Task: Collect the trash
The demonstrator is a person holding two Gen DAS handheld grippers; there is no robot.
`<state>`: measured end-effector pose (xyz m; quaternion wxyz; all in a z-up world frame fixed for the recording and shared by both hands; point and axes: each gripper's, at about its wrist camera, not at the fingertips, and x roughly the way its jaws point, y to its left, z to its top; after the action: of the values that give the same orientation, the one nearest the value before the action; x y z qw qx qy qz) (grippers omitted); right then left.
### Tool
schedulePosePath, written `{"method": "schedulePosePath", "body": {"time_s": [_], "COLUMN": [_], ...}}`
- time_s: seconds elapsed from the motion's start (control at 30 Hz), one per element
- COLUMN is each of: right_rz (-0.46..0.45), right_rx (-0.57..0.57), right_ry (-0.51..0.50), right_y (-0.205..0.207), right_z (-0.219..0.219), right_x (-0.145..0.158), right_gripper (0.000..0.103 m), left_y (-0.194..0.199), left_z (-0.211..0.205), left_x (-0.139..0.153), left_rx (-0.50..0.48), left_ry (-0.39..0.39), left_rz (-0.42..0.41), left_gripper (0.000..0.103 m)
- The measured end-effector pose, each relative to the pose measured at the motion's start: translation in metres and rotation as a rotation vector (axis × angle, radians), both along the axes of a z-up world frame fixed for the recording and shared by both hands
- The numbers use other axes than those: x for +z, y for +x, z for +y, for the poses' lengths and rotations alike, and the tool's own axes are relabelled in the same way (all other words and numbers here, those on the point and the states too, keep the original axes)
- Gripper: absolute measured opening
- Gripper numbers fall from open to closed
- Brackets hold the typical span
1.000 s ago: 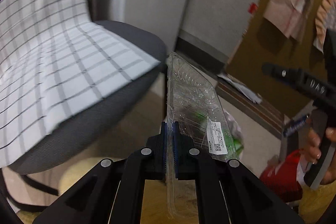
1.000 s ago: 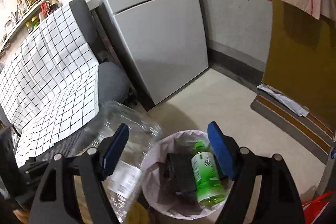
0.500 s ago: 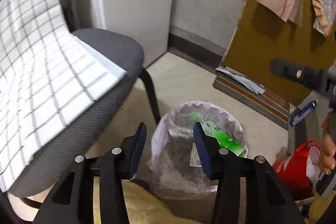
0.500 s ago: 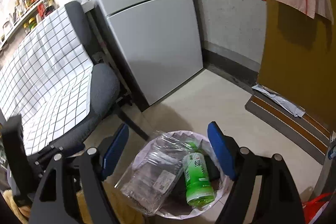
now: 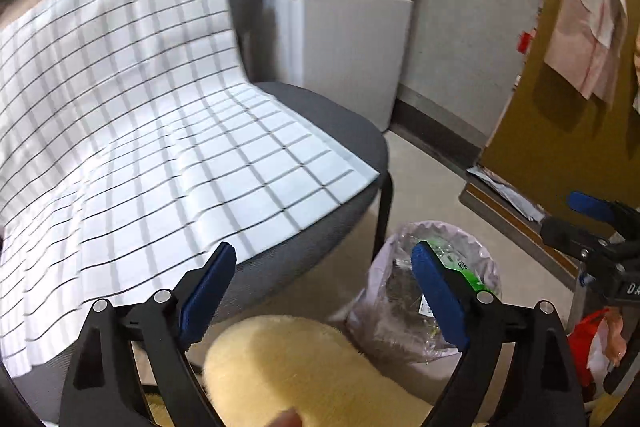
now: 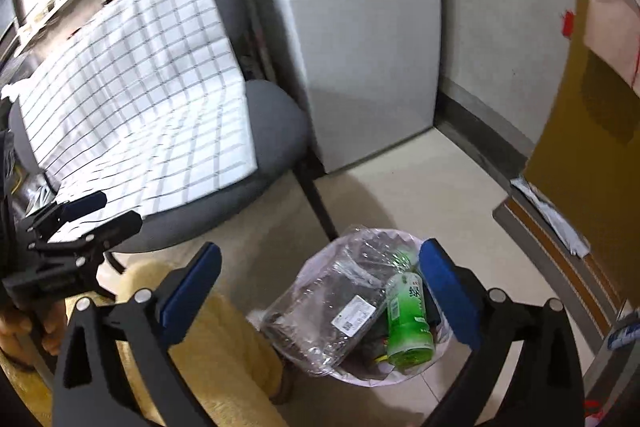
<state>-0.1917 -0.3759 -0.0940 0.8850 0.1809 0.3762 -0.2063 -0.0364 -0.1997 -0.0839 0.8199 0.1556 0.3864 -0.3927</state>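
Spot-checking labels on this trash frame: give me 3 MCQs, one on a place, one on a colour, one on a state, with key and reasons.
1. Where does the clear plastic container lie?
A. On the chair seat
B. In the lined trash bin, leaning over its rim
C. In the left claw

2. What colour is the bottle in the trash bin?
A. Red
B. Blue
C. Green

3. How does the left claw stand?
A. Open, nothing between its pads
B. Shut on the container
C. Shut on the checked cloth

Key:
1 B: the right wrist view shows the container inside the bag-lined bin beside the bottle, one end sticking out over the rim.
2 C: its body and label are green.
3 A: the blue pads stand wide apart with only chair and bin behind them; the jaws have just been opening.
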Motion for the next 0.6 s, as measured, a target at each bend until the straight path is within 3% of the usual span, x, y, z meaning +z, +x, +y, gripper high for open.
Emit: {"method": "schedulePosePath", "body": {"time_s": [0.13, 0.6], "right_rz": [-0.019, -0.063], "right_rx": [0.044, 0.176], "right_ry": [-0.013, -0.192], "right_y": [0.003, 0.003], "right_z": [0.013, 0.054], "right_x": [0.026, 0.101], "right_gripper": [0.097, 0.097], "left_y": [0.0, 0.002], "left_z": [0.024, 0.085], "left_x": [0.028, 0.096], "left_rx": [0.031, 0.185], "left_ry": [-0.024, -0.042], "left_rz": [0.005, -0.045], "left_gripper": [0.096, 0.097]}}
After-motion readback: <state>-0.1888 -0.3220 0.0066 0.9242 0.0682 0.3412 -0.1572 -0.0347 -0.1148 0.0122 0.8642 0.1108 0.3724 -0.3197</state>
